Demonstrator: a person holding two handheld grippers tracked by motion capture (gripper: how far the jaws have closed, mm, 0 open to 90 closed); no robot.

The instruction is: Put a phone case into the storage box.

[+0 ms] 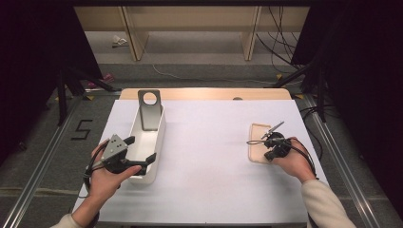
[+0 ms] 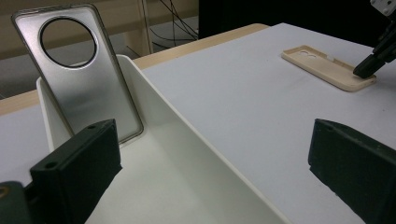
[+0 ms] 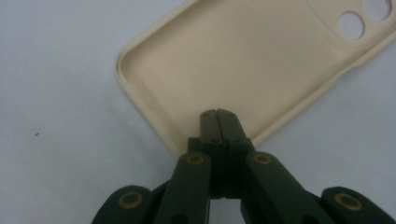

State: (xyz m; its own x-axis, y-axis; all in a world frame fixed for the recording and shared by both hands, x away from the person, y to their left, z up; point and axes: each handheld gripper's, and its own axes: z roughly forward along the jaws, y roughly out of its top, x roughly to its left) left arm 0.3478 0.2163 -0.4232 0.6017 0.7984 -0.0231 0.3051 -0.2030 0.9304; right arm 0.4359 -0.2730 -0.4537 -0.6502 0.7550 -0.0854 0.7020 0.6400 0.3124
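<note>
White paper covers the table (image 1: 209, 156), with grey floor and pale wooden shelving beyond it at the top of the high view.

Down at the lower left of the high view, the left hand (image 1: 102, 180) carries the left gripper (image 1: 141, 152), and its jaws stand wide apart with nothing between them, straddling the near right wall of the white tray (image 1: 154, 142). From the left gripper view you see it clearly: one black jaw over the tray's inside at lower left, the other over bare paper at lower right.

Over at the lower right of the high view, the right hand (image 1: 294, 164) holds the right gripper (image 1: 269, 153) at the near end of the beige phone case (image 1: 256, 137). The right gripper view tells the story: jaws pressed fully together, tips over the near rim of the beige case (image 3: 243, 60), which lies flat on the paper, hollow side up, camera holes at the upper right of that frame. Whether the tips actually touch the rim, I can't tell.

Farther back, at the tray's far end, a silver phone case (image 1: 149, 107) with a big round cutout stands tilted against the end wall, its foot inside the tray. The left gripper view has it upper left (image 2: 88, 88), with the beige case (image 2: 327, 67) well apart at upper right.
</note>
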